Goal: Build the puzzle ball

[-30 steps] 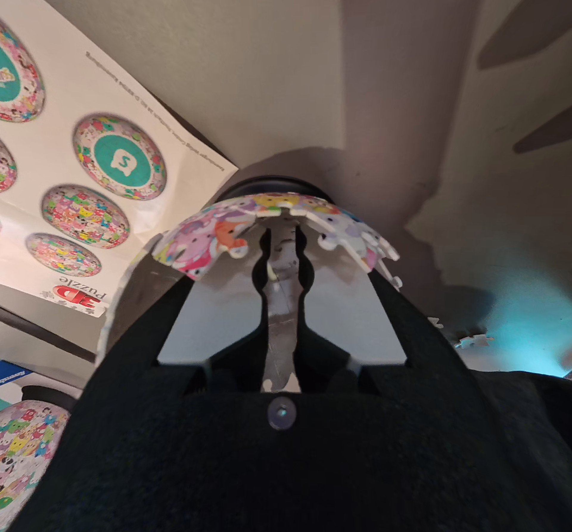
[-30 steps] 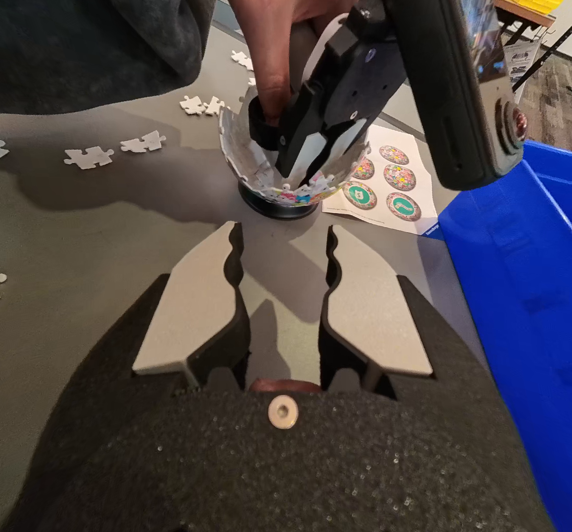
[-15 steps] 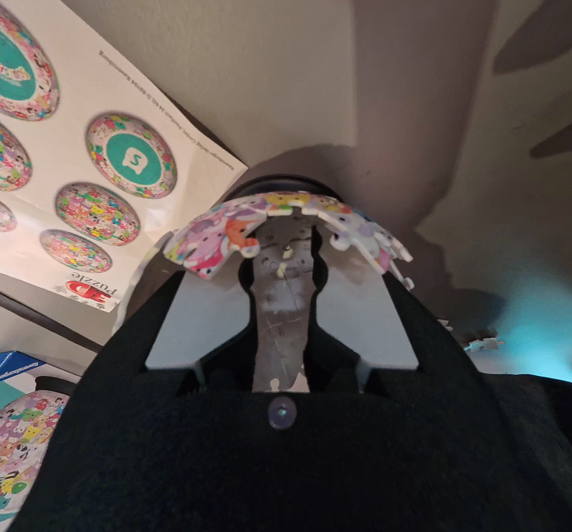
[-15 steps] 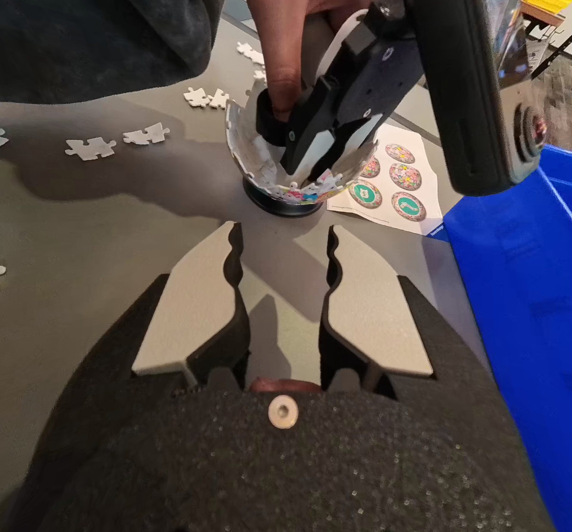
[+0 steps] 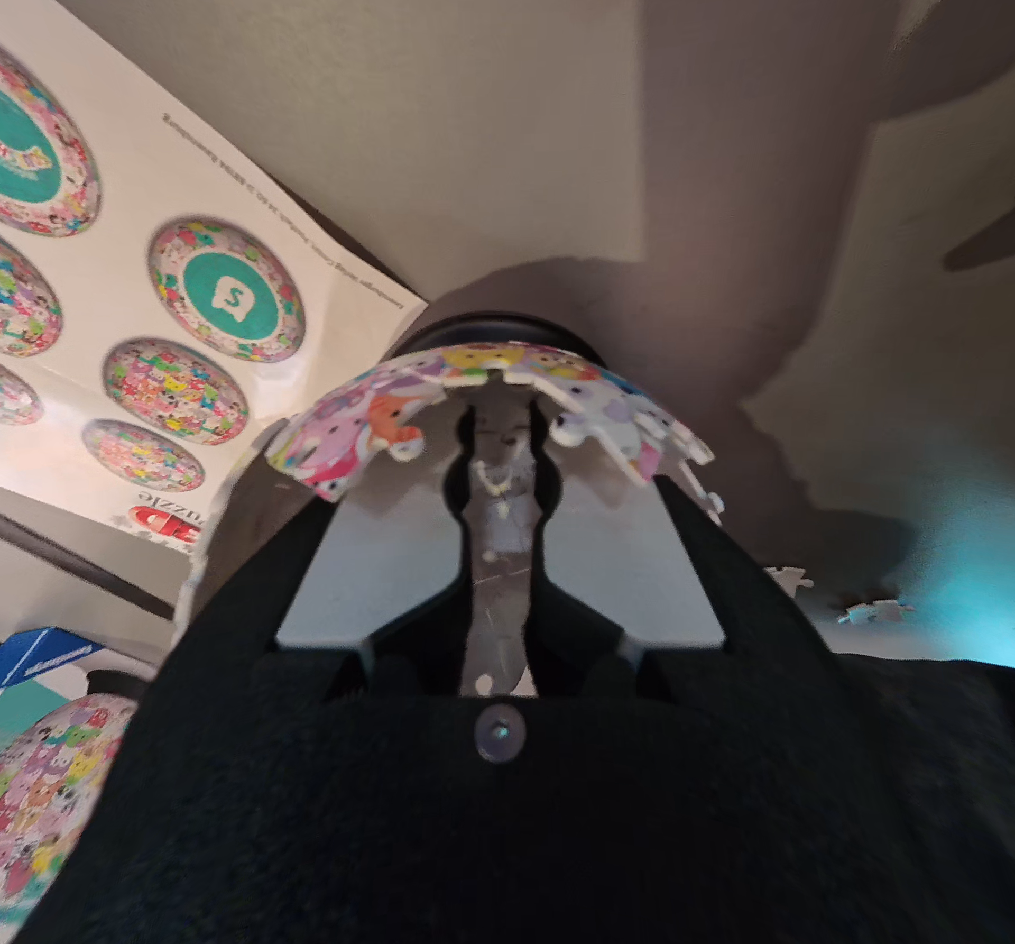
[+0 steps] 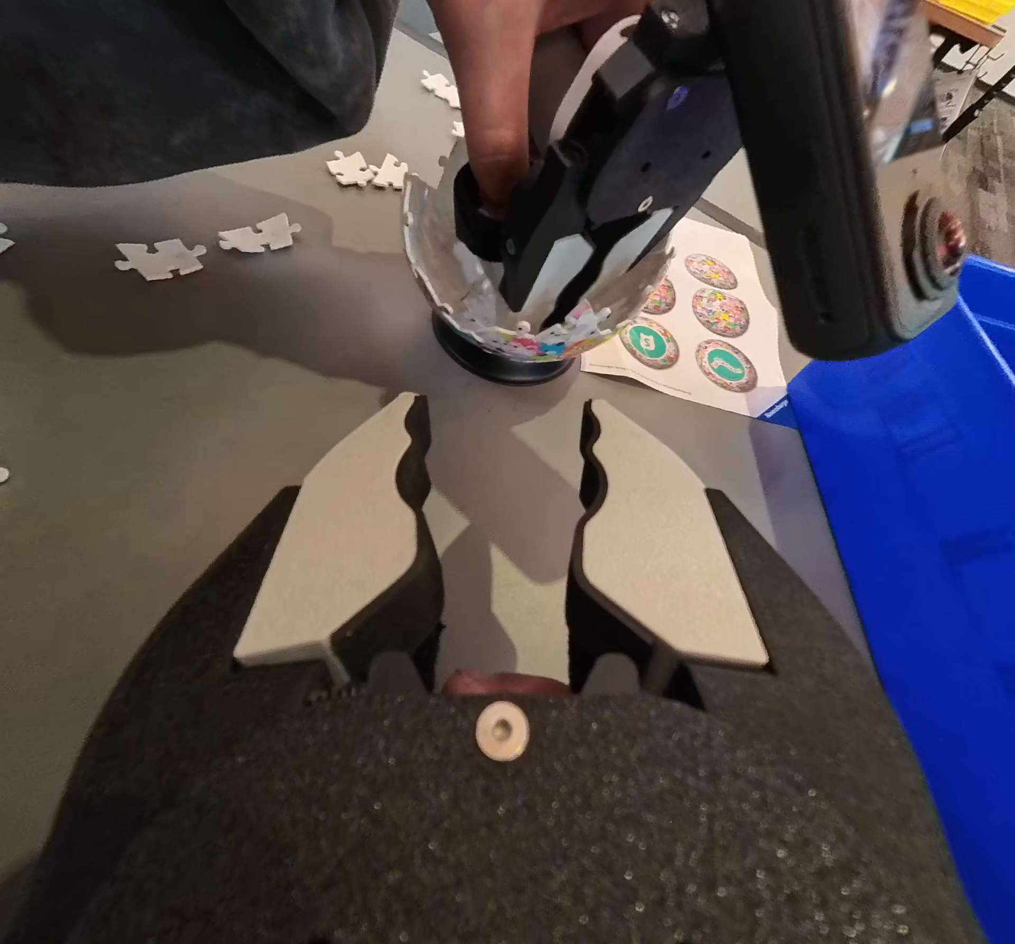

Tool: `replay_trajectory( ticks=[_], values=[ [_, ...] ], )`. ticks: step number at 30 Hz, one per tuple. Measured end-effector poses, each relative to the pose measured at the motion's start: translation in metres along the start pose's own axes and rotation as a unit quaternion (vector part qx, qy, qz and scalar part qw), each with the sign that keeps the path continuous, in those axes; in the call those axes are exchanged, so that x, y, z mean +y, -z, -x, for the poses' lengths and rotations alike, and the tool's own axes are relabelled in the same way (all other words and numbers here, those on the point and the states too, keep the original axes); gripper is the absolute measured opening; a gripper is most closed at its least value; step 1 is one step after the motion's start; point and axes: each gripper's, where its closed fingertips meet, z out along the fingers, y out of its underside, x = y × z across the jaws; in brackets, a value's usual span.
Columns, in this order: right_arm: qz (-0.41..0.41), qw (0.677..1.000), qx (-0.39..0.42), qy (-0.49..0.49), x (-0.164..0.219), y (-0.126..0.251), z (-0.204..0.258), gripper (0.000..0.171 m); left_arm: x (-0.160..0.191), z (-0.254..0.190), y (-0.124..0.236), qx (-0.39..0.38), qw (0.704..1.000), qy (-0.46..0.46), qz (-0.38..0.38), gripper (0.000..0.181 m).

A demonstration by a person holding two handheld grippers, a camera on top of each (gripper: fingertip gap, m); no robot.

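Reaching into one puzzle ball (image 6: 439,280), left claw (image 6: 530,308) nearly closed; right claw (image 6: 502,423) spread

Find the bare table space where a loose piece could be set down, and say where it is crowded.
Free: the grey table before the right tongs, short of the black stand. Crowded: loose pieces far left, instruction sheet and blue bin right.

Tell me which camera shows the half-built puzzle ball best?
The right wrist view: the half-built puzzle ball appears whole, an open bowl on its black stand, with the left gripper reaching inside. The left wrist view shows only its colourful rim, close up and partly blurred.
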Motion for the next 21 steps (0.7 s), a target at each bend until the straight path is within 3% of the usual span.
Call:
replay_trajectory(
  ticks=[1, 4, 11, 21],
  values=[
    [0.000, 1.000, 0.000, 0.000, 0.000, 0.000, 0.000, 0.052, -0.001, -0.003, 0.000, 0.009, 1.000, -0.001, -0.007, 0.002],
    [0.000, 1.000, 0.000, 0.000, 0.000, 0.000, 0.000, 0.052, 0.001, -0.003, 0.000, 0.002, 1.000, 0.005, -0.006, 0.000],
    [0.002, 1.000, -0.001, 0.002, 0.000, 0.000, 0.001, 0.052, 0.002, 0.004, 0.007, -0.018, 0.999, 0.024, -0.017, 0.032],
    [0.004, 1.000, -0.002, 0.004, 0.001, -0.001, 0.002, 0.052, 0.002, 0.011, 0.001, -0.040, 0.999, 0.026, 0.000, 0.034]
  ],
)
